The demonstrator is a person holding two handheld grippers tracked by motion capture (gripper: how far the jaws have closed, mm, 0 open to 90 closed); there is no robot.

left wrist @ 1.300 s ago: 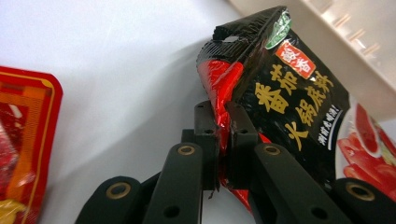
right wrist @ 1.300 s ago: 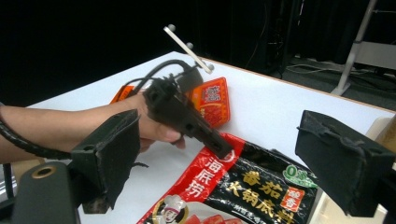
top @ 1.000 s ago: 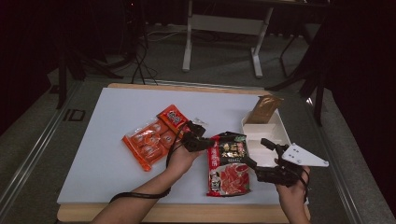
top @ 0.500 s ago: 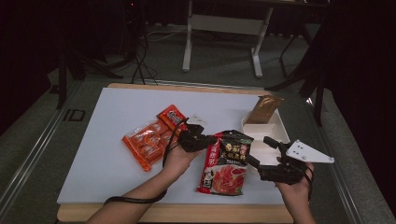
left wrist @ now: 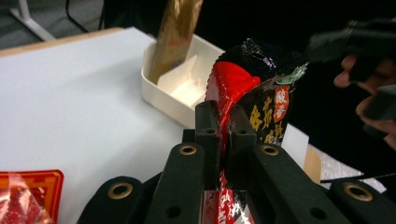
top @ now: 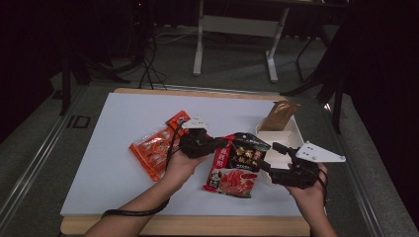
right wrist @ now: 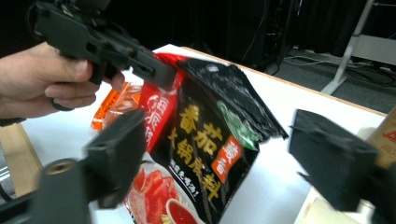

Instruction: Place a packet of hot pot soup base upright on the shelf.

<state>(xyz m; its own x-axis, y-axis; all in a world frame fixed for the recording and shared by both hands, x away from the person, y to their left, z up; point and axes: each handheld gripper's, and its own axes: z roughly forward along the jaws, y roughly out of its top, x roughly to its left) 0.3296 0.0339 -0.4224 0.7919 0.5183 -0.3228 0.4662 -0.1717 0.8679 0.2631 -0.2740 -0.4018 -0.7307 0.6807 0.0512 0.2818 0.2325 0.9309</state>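
A red and black sauce packet (top: 237,165) printed with tomatoes hangs tilted above the white table top (top: 113,133). My left gripper (top: 222,144) is shut on its upper left edge; in the left gripper view the jaws (left wrist: 224,116) pinch the red seam of the packet (left wrist: 261,98). My right gripper (top: 268,155) stands at the packet's right side. Its jaws have just been closing. In the right gripper view they (right wrist: 224,149) stand wide apart, with the packet (right wrist: 205,140) between them and untouched. The left gripper (right wrist: 116,51) shows there at the upper left.
Orange snack packets (top: 155,148) and a red packet (top: 177,121) lie left of my left hand. At the table's right edge stands a white divided tray (top: 291,133) with a brown pouch (top: 279,113) leaning in it. The table's wooden front edge (top: 197,224) is near.
The left gripper has risen and lifted the packet off the table, so it now hangs tilted. The right hand has stayed in place beside it.
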